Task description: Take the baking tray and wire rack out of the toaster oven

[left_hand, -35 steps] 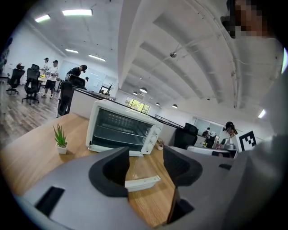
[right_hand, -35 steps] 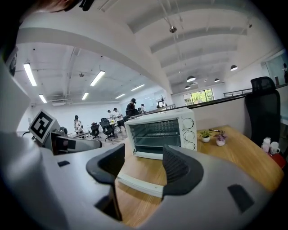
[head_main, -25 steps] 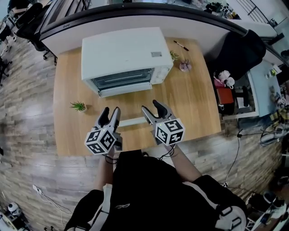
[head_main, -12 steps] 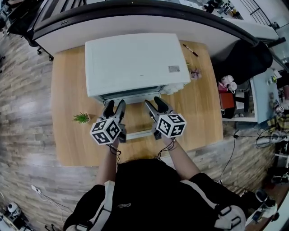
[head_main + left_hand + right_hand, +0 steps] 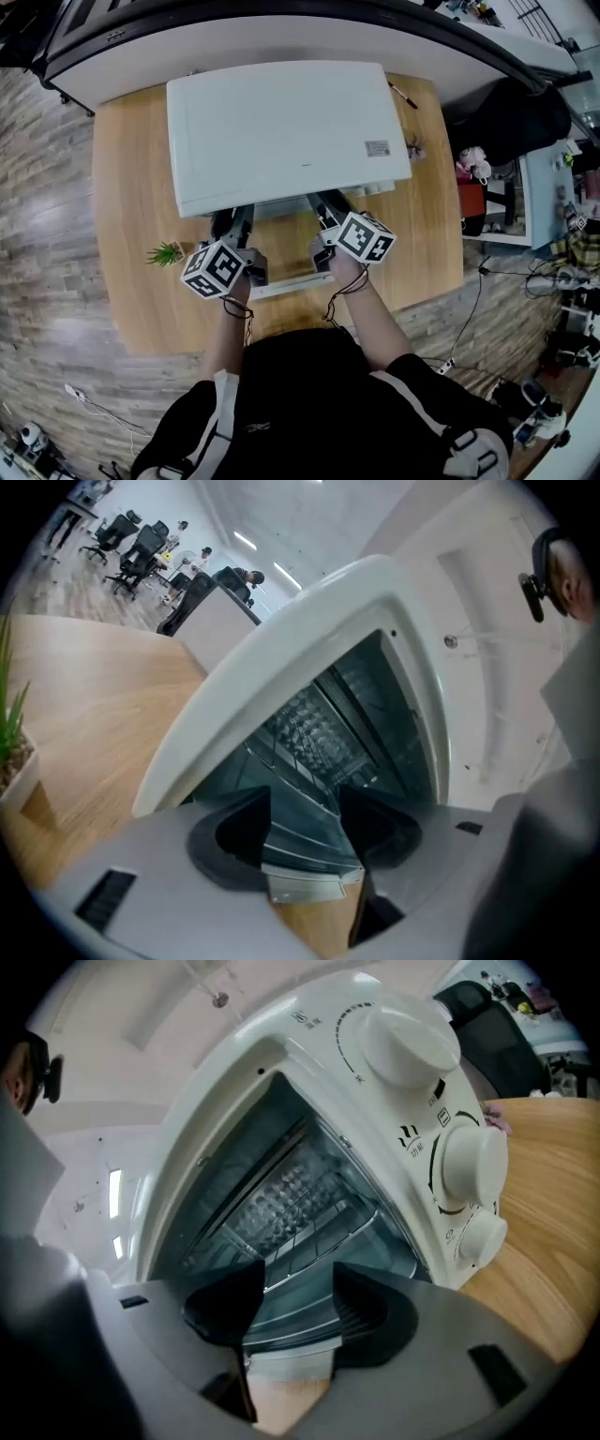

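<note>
From the head view all you get is the flat top of the white boxy toaster oven (image 5: 281, 131) on the pale wooden worktop (image 5: 131, 197). The left tool (image 5: 232, 223) and the right tool (image 5: 328, 206) are both tucked in under its front edge, above the let-down door (image 5: 291, 281). The inside is totally hidden from up there.

The tool views fix that. The right gripper view looks straight into the open cavity, where the thin metal wire rack (image 5: 314, 1227) sits on its rails in front of a dimpled shiny surface. Whether the baking tray is under it is hard to tell. That view also catches the three round white knobs (image 5: 473, 1166) on the front panel, which neither other view shows.

The left tool's jaws are spread wide with nothing pinched, just the door edge and the cavity showing between them. The right tool's jaws are easing closed, pads touching nothing, rack further in. The little green potted plant (image 5: 166, 253) sits on the worktop just left of the left tool
</note>
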